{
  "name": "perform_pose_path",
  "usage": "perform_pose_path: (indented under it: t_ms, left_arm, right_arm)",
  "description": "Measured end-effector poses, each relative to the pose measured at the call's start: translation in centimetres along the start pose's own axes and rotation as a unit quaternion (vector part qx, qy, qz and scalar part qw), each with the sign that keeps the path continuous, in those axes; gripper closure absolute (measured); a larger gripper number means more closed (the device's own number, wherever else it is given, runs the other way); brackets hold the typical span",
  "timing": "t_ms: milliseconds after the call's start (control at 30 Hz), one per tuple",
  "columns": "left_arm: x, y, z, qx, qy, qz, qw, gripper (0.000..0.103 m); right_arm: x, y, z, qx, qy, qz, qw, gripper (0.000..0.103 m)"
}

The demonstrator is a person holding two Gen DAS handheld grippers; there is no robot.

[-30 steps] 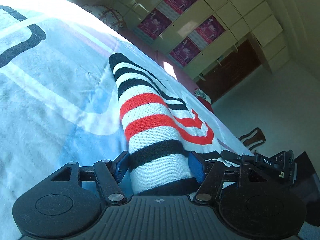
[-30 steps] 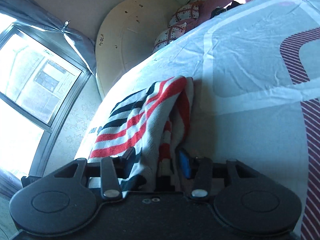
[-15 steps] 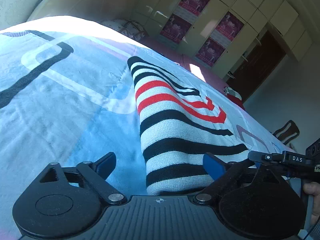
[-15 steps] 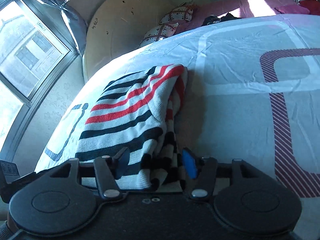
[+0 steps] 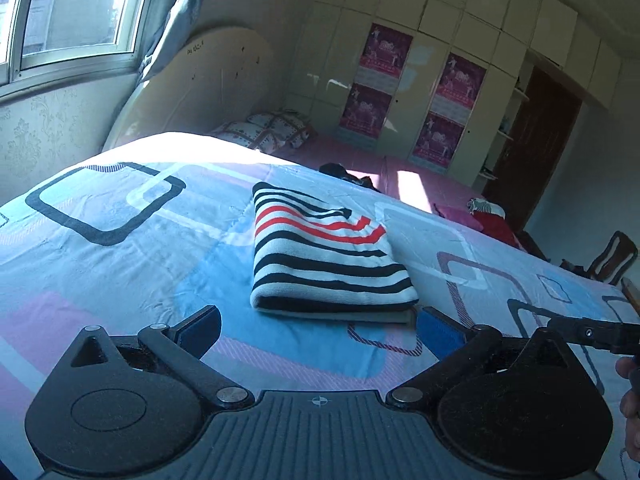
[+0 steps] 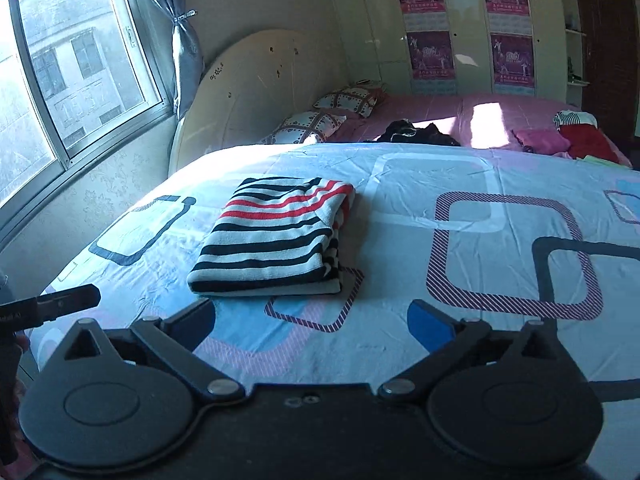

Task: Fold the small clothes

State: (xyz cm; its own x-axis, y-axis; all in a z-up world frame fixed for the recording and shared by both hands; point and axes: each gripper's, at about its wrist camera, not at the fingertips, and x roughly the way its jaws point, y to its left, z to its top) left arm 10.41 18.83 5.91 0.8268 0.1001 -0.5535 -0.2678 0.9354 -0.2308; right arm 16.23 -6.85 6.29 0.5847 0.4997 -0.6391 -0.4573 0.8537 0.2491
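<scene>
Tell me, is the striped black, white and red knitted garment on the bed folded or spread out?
Folded. The striped black, white and red knitted garment lies as a compact rectangle with stacked layers at its near edge, on the patterned bedsheet.

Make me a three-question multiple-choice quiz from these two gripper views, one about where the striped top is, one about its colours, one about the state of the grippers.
1. Where does the striped top lie?
A. On the patterned bedsheet
B. On the chair
C. In the wardrobe

2. Which stripe colours does it show on white?
A. Green and yellow
B. Black and red
C. Blue only

3. How do the left gripper and right gripper stand?
A. Both clamp the top
B. One clamps a pillow
C. Both are clear of the top, nothing between the fingers

Answers: 1 A, it lies folded flat on the sheet; 2 B, black bands with red ones near the far end; 3 C, the left is open, the right's jaws are opening, and the top lies beyond both.
</scene>
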Motion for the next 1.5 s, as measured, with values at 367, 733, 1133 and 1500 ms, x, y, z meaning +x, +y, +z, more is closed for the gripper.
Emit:
perform_pose_path:
  t_ms: [367,733,1133,1500]
  left_arm:
    - [-12.8,-5.1,-5.1,0.029,-0.03,0.007,0.9991,0.0]
    - [-17.4,-8.6,-6.2,0.053,-0.056,0.001,0.9971,0.0]
    - [-18.1,-9.8,-5.4,0.064,-0.067,0.003,0.9957,0.0]
    - [-18.2,-9.3,-4.4,0.071,-0.073,0.016,0.9947,0.0]
  right_arm:
    - [-10.7,2.1,-5.2,-0.056,-0.036,-0.015,0.998,0.001]
    - [-14.7,1.7,-6.6,-0.054,-0.069,-0.025,0.996,0.001]
    - [-14.7,2.4,-5.6,-0.063,-0.087,-0.025,0.994,0.001]
    - [-14.0,2.9,-4.9,-0.068,-0.092,-0.016,0.993,0.001]
